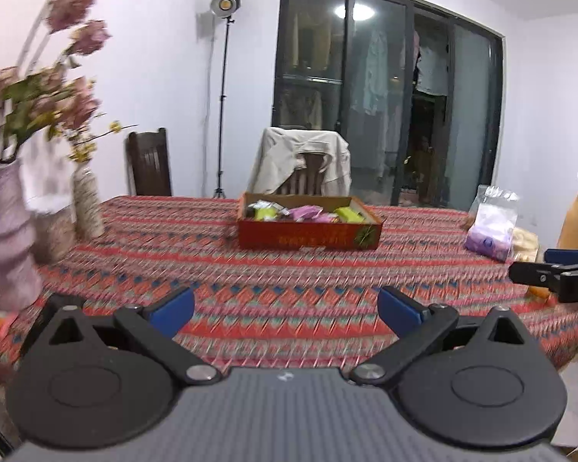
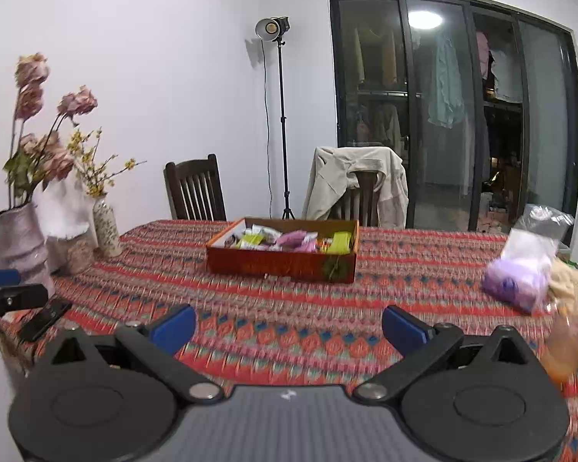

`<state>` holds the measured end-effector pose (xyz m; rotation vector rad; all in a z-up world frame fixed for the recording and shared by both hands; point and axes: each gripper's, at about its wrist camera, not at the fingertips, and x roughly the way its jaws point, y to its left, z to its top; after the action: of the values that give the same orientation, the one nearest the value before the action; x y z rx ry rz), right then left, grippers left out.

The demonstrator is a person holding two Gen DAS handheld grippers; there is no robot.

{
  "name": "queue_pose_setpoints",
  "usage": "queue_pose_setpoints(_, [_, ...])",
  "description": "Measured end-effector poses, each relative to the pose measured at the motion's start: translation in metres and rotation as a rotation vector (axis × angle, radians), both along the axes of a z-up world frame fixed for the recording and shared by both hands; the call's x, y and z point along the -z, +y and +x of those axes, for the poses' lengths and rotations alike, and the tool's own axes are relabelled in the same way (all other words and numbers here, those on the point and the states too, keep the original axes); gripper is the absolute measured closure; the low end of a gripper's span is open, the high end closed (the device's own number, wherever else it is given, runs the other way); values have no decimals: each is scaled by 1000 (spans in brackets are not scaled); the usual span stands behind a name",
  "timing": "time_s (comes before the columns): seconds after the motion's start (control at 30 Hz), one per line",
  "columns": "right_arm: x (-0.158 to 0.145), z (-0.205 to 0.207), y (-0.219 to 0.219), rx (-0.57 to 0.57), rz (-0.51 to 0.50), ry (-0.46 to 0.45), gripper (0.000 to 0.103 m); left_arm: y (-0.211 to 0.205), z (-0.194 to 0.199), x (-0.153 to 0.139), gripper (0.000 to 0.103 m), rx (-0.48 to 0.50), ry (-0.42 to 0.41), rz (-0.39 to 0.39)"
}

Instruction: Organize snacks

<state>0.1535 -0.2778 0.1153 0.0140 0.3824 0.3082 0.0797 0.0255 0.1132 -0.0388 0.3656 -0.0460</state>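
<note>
A low red cardboard box point(image 1: 308, 235) point(image 2: 281, 265) stands mid-table, filled with several green, pink and white snack packets point(image 1: 304, 212) point(image 2: 289, 239). A clear bag with purple packets point(image 1: 489, 227) point(image 2: 520, 273) lies at the table's right side, with pale and orange bags point(image 2: 570, 331) beside it. My left gripper point(image 1: 286, 310) hovers over the near table edge, open, nothing between its blue pads. My right gripper point(image 2: 289, 327) is likewise open and empty, well short of the box. In the left wrist view the right gripper's side shows at the right edge point(image 1: 558, 273); the right wrist view catches the left one at the left edge point(image 2: 4, 296).
The table wears a red patterned cloth point(image 1: 289, 269) point(image 2: 308, 308). Vases with dried flowers point(image 1: 7, 231) point(image 2: 19, 238) crowd its left end, and a dark phone-like slab point(image 2: 44, 319) lies near them. Two chairs point(image 2: 194, 192), one draped with a beige jacket point(image 2: 358, 184), a light stand point(image 2: 281, 115) and glass doors stand behind.
</note>
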Motion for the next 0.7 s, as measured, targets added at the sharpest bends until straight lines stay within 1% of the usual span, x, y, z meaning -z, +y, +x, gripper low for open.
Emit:
queue_pose_setpoints(0.07, [11, -23, 4, 8, -10, -2, 0, 2, -22, 13, 0, -9, -27, 5])
queue_pose_setpoints(0.13, [24, -44, 10, -1, -20, -23, 0, 2, -39, 30, 0, -56, -47, 30])
queue_pose_setpoints(0.2, [38, -64, 11, -25, -26, -46, 0, -3, -44, 43, 0, -73, -59, 52])
queue_pose_setpoints(0.3, [60, -81, 16, 1, -42, -49, 0, -11, -46, 58, 0, -69, -62, 68])
queue_pose_setpoints(0.37, [77, -87, 23, 30, -58, -50, 0, -12, -50, 71, 0, -76, -48, 65])
queue_pose_setpoints(0.43, [93, -94, 31, 51, -60, -47, 0, -14, -52, 84, 0, -74, -9, 41])
queue_pose_setpoints(0.5, [104, -100, 40, 52, -53, -44, 0, -20, -51, 95, 0, -51, 35, 23])
queue_pose_setpoints(0.53, [109, -105, 44, 43, -45, -46, 0, -23, -53, 100, 0, -47, 44, 19])
queue_pose_setpoints(0.63, [116, -114, 55, -13, -43, -58, 0, -29, -55, 109, 0, -31, 52, 42])
queue_pose_setpoints(0.7, [119, -116, 61, -16, -53, -70, 0, -32, -58, 110, 0, -23, 38, 52])
